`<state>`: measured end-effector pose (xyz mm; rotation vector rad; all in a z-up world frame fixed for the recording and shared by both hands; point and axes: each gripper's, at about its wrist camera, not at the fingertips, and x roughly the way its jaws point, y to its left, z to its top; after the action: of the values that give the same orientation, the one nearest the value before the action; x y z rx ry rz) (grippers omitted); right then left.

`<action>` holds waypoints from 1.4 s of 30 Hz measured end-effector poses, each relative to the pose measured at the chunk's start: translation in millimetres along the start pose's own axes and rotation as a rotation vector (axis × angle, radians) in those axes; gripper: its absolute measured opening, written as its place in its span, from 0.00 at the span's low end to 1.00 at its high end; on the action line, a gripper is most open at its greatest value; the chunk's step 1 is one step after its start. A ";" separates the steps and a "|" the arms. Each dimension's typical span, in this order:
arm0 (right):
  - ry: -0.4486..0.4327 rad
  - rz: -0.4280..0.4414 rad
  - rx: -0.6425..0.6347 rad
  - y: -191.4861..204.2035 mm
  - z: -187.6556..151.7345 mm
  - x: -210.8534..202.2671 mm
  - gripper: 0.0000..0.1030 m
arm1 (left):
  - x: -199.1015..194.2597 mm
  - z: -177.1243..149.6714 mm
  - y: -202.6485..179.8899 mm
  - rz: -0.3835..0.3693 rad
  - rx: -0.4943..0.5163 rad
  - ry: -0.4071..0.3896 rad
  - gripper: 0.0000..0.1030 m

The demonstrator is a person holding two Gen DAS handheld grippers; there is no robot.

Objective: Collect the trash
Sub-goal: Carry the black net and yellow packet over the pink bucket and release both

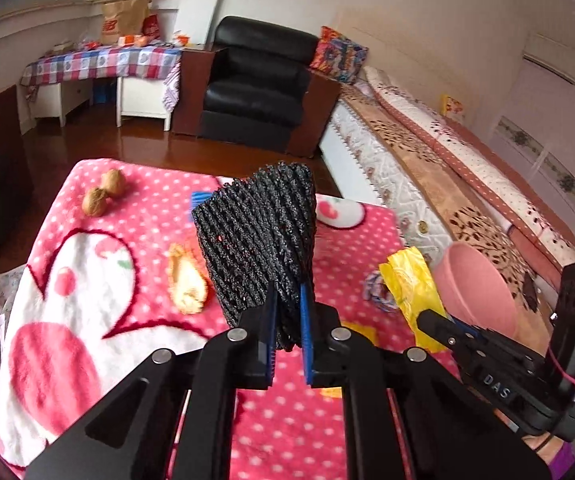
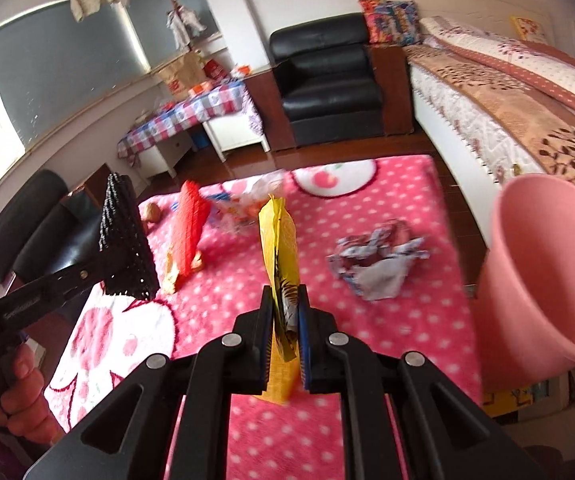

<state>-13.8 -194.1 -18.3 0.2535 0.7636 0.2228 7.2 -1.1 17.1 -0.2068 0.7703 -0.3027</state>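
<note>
My left gripper (image 1: 287, 300) is shut on a black foam net sleeve (image 1: 255, 232), which stands up from its jaws above the pink dotted blanket (image 1: 287, 420). From the right wrist view the same net (image 2: 125, 240) shows at the left, held off the blanket. My right gripper (image 2: 285, 300) is shut on a yellow snack wrapper (image 2: 277, 240), also lifted; it shows in the left wrist view as well (image 1: 407, 280). A pink bin (image 2: 539, 272) stands at the blanket's right edge, close to the right gripper.
On the blanket lie a red foam net (image 2: 189, 232), a crumpled paper wrapper (image 2: 375, 264), clear plastic (image 2: 247, 200), two walnuts (image 1: 103, 194) and a pale peel (image 1: 187, 280). A bed (image 2: 507, 92) runs along the right. A black armchair (image 2: 327, 84) stands behind.
</note>
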 end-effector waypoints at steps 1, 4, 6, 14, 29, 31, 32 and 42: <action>-0.007 -0.008 0.006 -3.7 -1.0 -3.7 0.10 | -0.1 -0.1 -7.7 -0.016 0.013 0.001 0.09; -0.031 -0.054 0.028 -19.0 -1.6 -17.7 0.10 | 1.8 -1.0 -30.3 -0.064 0.054 0.007 0.09; -0.043 -0.080 0.044 -26.8 -2.1 -24.6 0.10 | 4.9 -1.5 -48.2 -0.094 0.082 0.010 0.09; -0.087 -0.220 0.143 -81.2 -3.6 -53.2 0.10 | 19.3 -0.6 -112.7 -0.214 0.177 0.034 0.09; -0.081 -0.367 0.279 -172.8 -7.0 -56.7 0.10 | 83.4 -8.7 -211.5 -0.301 0.317 0.135 0.09; -0.080 -0.374 0.285 -179.5 -6.8 -55.9 0.10 | 92.0 -9.8 -221.1 -0.300 0.333 0.146 0.09; -0.080 -0.377 0.288 -183.5 -6.8 -55.9 0.10 | 96.8 -10.7 -225.8 -0.303 0.339 0.153 0.09; -0.075 -0.411 0.321 -215.4 -8.2 -53.0 0.10 | 136.3 -18.1 -259.7 -0.271 0.407 0.199 0.09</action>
<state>-33.8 -412.0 -55.2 0.3987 0.7588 -0.2991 36.8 -292.3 -8.4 0.1075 0.8596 -0.7364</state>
